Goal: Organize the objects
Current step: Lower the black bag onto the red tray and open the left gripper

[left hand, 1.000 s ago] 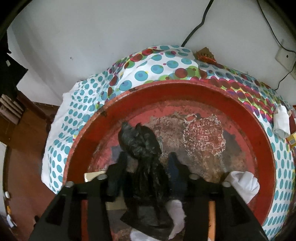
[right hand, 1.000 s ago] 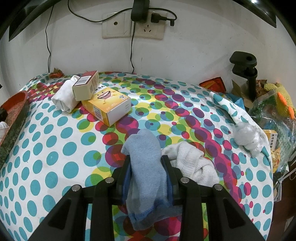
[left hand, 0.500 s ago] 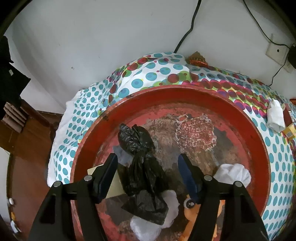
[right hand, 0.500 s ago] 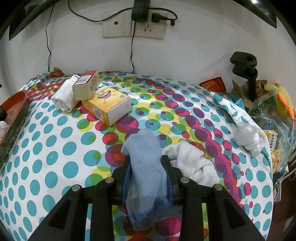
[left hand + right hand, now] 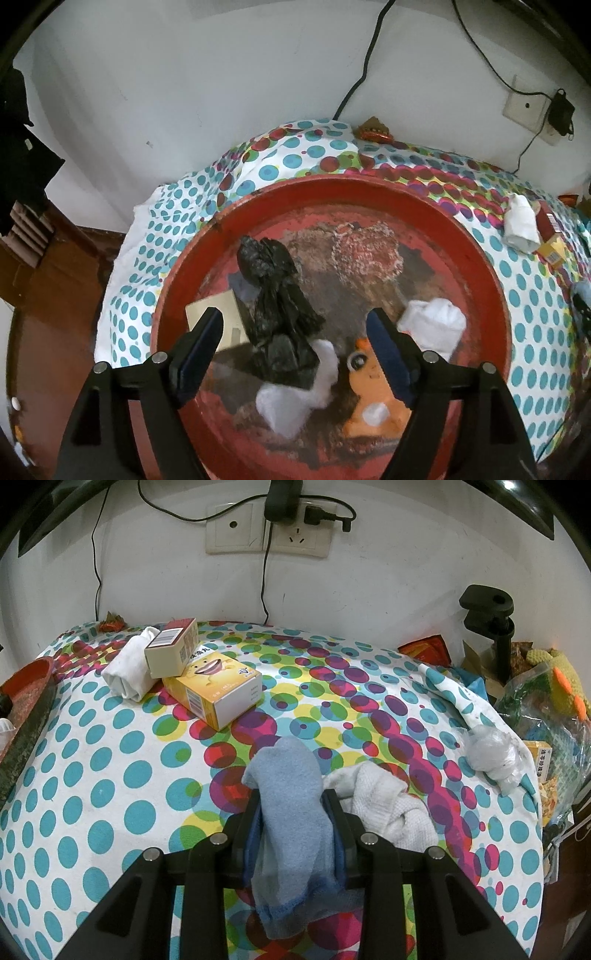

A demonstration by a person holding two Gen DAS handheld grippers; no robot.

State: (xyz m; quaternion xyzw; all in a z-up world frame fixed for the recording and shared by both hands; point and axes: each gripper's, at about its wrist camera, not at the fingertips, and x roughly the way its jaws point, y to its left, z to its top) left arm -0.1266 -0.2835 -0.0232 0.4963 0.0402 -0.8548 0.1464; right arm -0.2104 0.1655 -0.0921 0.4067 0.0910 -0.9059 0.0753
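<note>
In the left wrist view my left gripper (image 5: 293,325) is open and hangs above a round red tray (image 5: 480,251). A crumpled black plastic bag (image 5: 279,314) lies free in the tray between the jaws, beside a beige card (image 5: 218,317), white wads (image 5: 432,325) and an orange toy (image 5: 373,402). In the right wrist view my right gripper (image 5: 293,805) is shut on a light blue sock (image 5: 291,812), held just above the dotted tablecloth (image 5: 110,775). A white sock (image 5: 384,805) lies just right of it.
A yellow box (image 5: 218,690) with a small white box (image 5: 171,651) on it and a rolled white cloth (image 5: 127,672) sit at the back left. A clear bag wad (image 5: 493,755) and a clutter pile (image 5: 543,701) are at the right. The tray rim (image 5: 27,701) shows at the left edge.
My left gripper opened, let go of the black bag in the tray, and lifted back. My right gripper has held still with the blue sock.
</note>
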